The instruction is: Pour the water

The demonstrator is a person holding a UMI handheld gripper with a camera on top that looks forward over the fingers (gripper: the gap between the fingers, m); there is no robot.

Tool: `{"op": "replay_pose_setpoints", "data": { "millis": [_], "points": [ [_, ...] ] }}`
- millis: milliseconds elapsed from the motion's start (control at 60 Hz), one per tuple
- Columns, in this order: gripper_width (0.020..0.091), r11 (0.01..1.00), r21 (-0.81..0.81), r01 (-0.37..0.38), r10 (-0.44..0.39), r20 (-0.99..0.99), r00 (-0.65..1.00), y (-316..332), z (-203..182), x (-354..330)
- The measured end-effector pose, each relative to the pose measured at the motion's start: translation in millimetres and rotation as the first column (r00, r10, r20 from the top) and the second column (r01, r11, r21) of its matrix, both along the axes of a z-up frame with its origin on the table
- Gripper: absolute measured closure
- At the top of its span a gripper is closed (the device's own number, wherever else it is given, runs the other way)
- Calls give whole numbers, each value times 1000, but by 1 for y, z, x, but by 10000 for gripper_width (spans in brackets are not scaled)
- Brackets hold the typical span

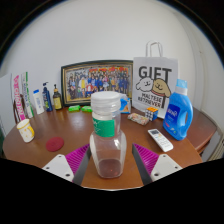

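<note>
A clear plastic bottle [108, 140] with a green cap and a white label stands upright on the wooden table [70, 125], close to its near edge. My gripper [108, 166] is open around the bottle's lower half. The left finger lies close against the bottle's side, and a gap shows between the bottle and the right finger. The magenta pads [62, 160] flank it on both sides. I cannot tell whether there is water in the bottle. No cup for the water is clearly in view.
Beyond the bottle stand a framed group photo [96, 80] and a white gift bag [154, 85]. A blue detergent bottle [178, 112] and a remote control [160, 139] are to the right. At the left are several small bottles [40, 98], a pale jar [26, 129] and a red lid [55, 144].
</note>
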State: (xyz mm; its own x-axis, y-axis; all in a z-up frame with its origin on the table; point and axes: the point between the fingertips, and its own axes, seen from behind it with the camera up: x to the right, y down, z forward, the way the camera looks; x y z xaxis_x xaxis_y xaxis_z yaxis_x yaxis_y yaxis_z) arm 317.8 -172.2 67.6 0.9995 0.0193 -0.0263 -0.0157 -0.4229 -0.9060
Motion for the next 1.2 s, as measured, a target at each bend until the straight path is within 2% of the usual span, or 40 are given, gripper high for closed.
{"op": "replay_pose_setpoints", "data": {
  "millis": [33,100,133,333,433,550,767,883,983,1033,1200],
  "points": [
    [327,1000,3,-14,14,3,1000,5,-5,-5],
    [549,999,19,-45,45,3,999,13,-9,-13],
    [551,998,37,-42,41,15,999,16,-7,-11],
    [685,998,48,-28,25,72,997,20,-7,-7],
    [685,999,44,-16,9,151,989,24,6,-6],
    [686,998,63,-4,-14,277,961,33,39,-11],
    [687,990,135,-31,-59,611,789,57,139,-63],
    [689,985,138,-105,-47,794,606,72,176,-116],
    [690,980,106,-166,-38,927,373,80,193,-178],
    [687,974,81,-211,-25,966,256,84,193,-202],
    [687,960,-53,-276,13,989,-146,94,169,-279]
  ]
}}
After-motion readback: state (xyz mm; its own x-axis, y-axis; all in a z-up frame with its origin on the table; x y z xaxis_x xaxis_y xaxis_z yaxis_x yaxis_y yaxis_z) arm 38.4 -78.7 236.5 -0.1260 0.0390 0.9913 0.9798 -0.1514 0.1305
